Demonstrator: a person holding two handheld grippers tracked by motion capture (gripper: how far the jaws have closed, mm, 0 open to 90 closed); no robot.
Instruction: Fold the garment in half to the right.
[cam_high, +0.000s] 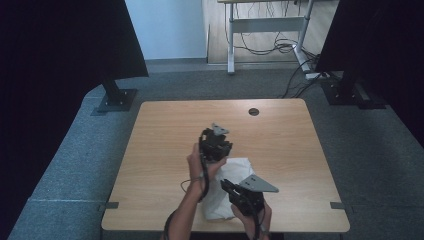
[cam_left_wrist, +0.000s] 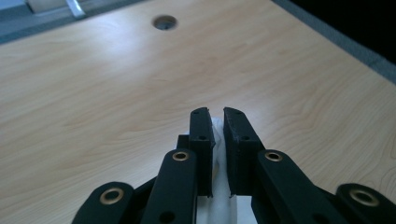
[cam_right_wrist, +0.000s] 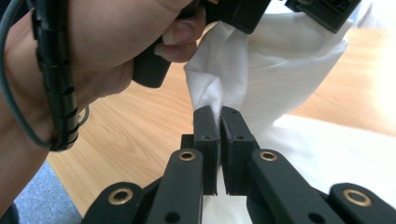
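On the light wooden table, the left gripper sits farther out from the person, near the table's middle, and the left gripper view shows its two black jaws pinched almost shut on a thin fold of the white, soft, crumpled cloth, with only the fabric's thickness between them. From that pinch the cloth runs back and to the right, toward the person's edge of the table, where most of it lies bunched on the wood between the two hands. The right gripper is the nearer one, low over that near end; the right gripper view shows its jaws likewise clamped on a gathered ridge of the same cloth, and beyond it the left hand and the fabric hanging up from the other grip. So the cloth's long axis runs from the far-left grip to the near-right grip, slack and draped rather than taut. Judging from this, the coming move depends on drawing the two held points apart along that line, or lifting them together, to spread the cloth; the round cable hole farther right lies well clear.
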